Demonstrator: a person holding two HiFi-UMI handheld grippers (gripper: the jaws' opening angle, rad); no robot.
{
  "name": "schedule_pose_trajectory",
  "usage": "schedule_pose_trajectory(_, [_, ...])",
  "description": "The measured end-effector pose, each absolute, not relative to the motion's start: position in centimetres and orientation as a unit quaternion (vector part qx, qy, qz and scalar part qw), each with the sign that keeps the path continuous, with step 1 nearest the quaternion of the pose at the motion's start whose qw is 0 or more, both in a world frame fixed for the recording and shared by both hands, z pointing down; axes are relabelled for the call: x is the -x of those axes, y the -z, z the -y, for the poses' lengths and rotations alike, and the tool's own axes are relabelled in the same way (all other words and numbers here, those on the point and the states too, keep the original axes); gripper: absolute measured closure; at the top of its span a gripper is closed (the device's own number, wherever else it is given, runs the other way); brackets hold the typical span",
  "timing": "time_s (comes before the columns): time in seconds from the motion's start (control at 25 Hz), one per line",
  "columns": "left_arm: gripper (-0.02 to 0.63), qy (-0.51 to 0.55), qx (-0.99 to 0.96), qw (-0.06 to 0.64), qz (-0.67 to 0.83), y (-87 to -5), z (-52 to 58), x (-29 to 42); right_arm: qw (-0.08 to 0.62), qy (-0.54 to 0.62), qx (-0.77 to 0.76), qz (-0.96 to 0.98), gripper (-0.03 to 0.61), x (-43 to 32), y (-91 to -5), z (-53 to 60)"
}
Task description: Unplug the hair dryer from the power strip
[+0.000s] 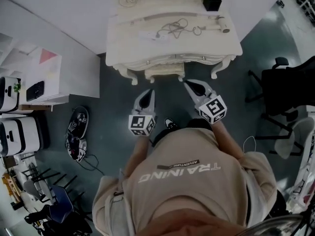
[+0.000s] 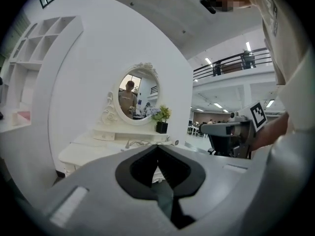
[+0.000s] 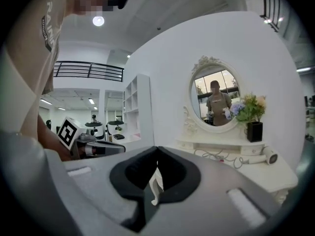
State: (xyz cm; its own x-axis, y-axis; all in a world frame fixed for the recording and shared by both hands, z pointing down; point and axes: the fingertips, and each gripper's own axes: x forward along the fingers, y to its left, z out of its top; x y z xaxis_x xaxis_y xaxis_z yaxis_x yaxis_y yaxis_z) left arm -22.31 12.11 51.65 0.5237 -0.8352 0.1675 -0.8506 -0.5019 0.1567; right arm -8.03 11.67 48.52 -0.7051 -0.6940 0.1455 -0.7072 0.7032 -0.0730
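A white hair dryer (image 1: 217,26) lies at the right of the cream dressing table (image 1: 142,50), and its grey cable (image 1: 176,27) is coiled at the middle of the tabletop. A pale flat strip (image 1: 145,35), probably the power strip, lies left of the coil; I cannot make out the plug. Both grippers hang over the dark floor just short of the table's front edge. My left gripper (image 1: 148,93) (image 2: 157,146) is shut and holds nothing. My right gripper (image 1: 188,83) (image 3: 157,149) is also shut and holds nothing. The dryer (image 3: 266,155) and cable (image 3: 221,157) show ahead in the right gripper view.
A black pot with flowers (image 1: 212,1) stands at the table's back, and an oval mirror (image 2: 139,93) stands behind it. White shelving (image 1: 44,77) is at the left. Black devices and a cable (image 1: 76,132) lie on the floor there. A black chair (image 1: 288,87) stands at the right.
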Motion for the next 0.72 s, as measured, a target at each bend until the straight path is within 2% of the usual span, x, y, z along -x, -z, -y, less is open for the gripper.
schedule_pose_trajectory(0.48, [0.607, -0.046, -0.877, 0.117, 0.464, -53.1, -4.5, 21.9, 0.077, -0.079, -0.39, 0.914, 0.575, 8.5, -50.4, -4.8])
schedule_pose_trajectory(0.72, [0.607, -0.081, -0.868, 0.111, 0.477, -52.8, 1.9, 21.1, 0.055, -0.102, -0.373, 0.921, 0.575, 7.5, -52.3, 2.5])
